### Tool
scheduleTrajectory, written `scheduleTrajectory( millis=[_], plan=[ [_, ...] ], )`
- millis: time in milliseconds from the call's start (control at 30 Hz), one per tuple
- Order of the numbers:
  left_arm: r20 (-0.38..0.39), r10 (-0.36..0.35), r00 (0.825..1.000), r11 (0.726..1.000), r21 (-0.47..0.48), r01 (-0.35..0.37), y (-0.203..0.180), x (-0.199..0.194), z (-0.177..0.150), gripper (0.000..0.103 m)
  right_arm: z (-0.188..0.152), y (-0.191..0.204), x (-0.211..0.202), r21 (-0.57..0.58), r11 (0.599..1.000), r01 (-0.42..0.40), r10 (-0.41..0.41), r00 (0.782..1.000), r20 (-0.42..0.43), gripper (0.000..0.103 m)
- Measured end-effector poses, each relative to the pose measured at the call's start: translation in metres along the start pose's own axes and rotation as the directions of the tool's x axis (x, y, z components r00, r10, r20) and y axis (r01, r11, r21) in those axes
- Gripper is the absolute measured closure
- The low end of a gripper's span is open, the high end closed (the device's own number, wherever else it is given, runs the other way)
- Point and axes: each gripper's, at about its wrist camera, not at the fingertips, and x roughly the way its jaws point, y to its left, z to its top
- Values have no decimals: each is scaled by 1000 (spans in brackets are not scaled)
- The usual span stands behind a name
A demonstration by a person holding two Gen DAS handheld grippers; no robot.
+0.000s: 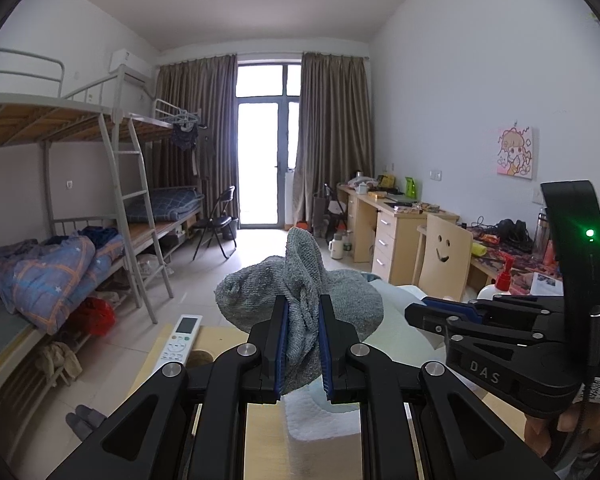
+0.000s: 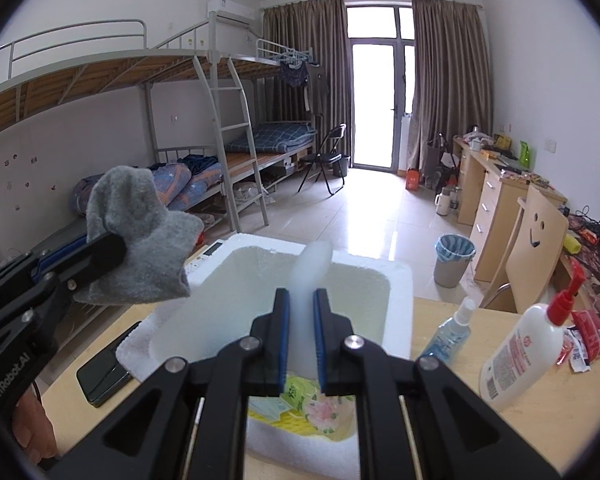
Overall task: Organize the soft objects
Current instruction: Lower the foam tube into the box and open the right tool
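A grey knitted sock (image 1: 300, 292) is bunched between the blue pads of my left gripper (image 1: 303, 320), which is shut on it, its toe sticking up above the fingers. The right wrist view shows the same grey sock (image 2: 140, 232) at the left, held by the left gripper (image 2: 116, 246) just past the left rim of a white foam box (image 2: 400, 280). My right gripper (image 2: 302, 320) is shut on a pale white soft strip (image 2: 312, 268) that stands upright over the box's hollow. In the left wrist view the right gripper (image 1: 418, 312) reaches in from the right; its load is hidden.
A wooden table (image 2: 440, 420) bears the box, a dark phone (image 2: 100, 376), a remote control (image 1: 182, 338), a spray bottle (image 2: 448, 332) and a lotion bottle (image 2: 520, 356). Colourful packets (image 2: 300, 404) lie in the box's near end. Beyond are a bin (image 2: 454, 260), a chair (image 2: 536, 248) and bunk beds (image 2: 100, 92).
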Motion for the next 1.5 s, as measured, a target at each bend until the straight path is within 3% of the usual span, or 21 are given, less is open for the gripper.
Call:
scheduleTrajectory(
  millis=[167, 267, 333, 433, 800, 1067, 1200, 1500],
  plan=[
    [-3, 5, 1000, 1000, -5, -5, 1, 4, 0, 88, 1, -2, 7, 4, 1000, -24, 24, 999, -22, 82],
    [-7, 10, 1000, 1000, -6, -10, 0, 5, 0, 88, 3, -2, 9, 10, 1000, -19, 19, 999, -32, 65],
    [-11, 11, 1000, 1000, -7, -11, -2, 6, 0, 88, 3, -3, 6, 15, 1000, -3, 4, 1000, -20, 46],
    [-12, 10, 1000, 1000, -9, -10, -1, 5, 0, 88, 3, -6, -1, 25, 1000, -11, 11, 1000, -7, 38],
    [-18, -8, 1000, 1000, 2, 8, -10, 4, 3, 88, -3, -28, -37, 67, 997, 32, -34, 999, 30, 33],
    [-34, -58, 998, 998, 22, 59, -27, 10, 3, 88, -11, -41, -66, 93, 992, 82, -88, 995, 55, 32],
    [-44, -97, 994, 995, 28, 98, -38, 13, 2, 88, -19, -43, -80, 92, 991, 98, -105, 992, 74, 27],
    [-84, -108, 991, 993, 33, 111, -44, 32, -3, 88, -30, -52, -88, 108, 987, 119, -127, 990, 64, 26]
  ],
)
